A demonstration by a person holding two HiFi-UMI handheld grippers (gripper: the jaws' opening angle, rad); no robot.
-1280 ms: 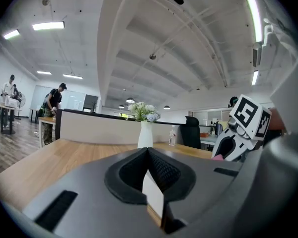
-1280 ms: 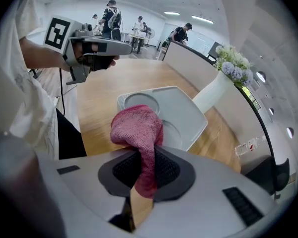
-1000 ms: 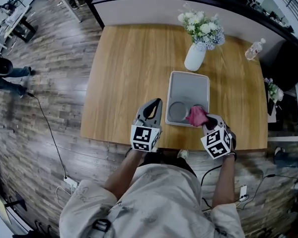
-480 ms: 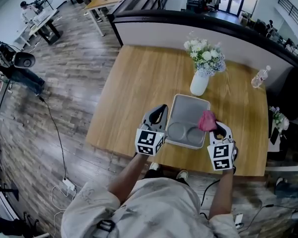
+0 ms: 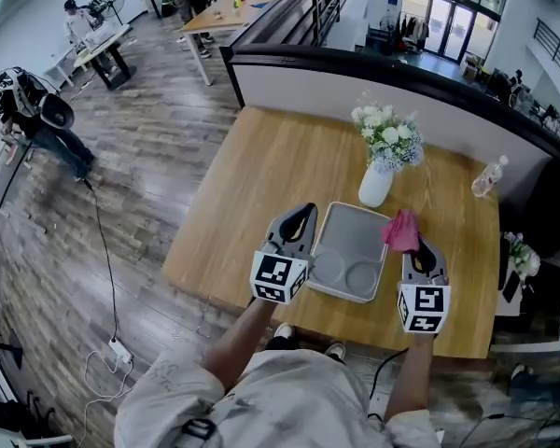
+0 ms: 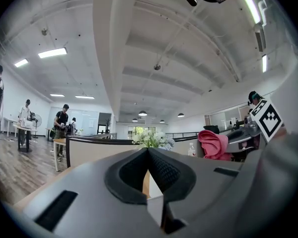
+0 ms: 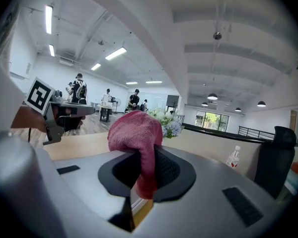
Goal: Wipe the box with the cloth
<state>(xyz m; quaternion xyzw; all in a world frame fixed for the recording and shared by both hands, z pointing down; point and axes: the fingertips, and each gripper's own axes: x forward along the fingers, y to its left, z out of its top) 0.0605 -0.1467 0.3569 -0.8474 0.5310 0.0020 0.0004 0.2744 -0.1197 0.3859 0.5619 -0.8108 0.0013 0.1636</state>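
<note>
With the right tool (image 5: 416, 253) pinching the pink terry cloth (image 5: 402, 231) and the left tool (image 5: 296, 220) closed empty, wiping may shove the unheld shallow grey box (image 5: 353, 231) into the white flower vase (image 5: 374, 186).

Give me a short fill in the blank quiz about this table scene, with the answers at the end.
1. The right claw is shut on a ____ cloth.
2. The left claw is shut and holds ____.
3. The gray box on the table has ____ round recesses at its near end.
4. Just beyond the box stands a white ____ holding flowers.

Missing words: pink; nothing; two; vase.
</note>
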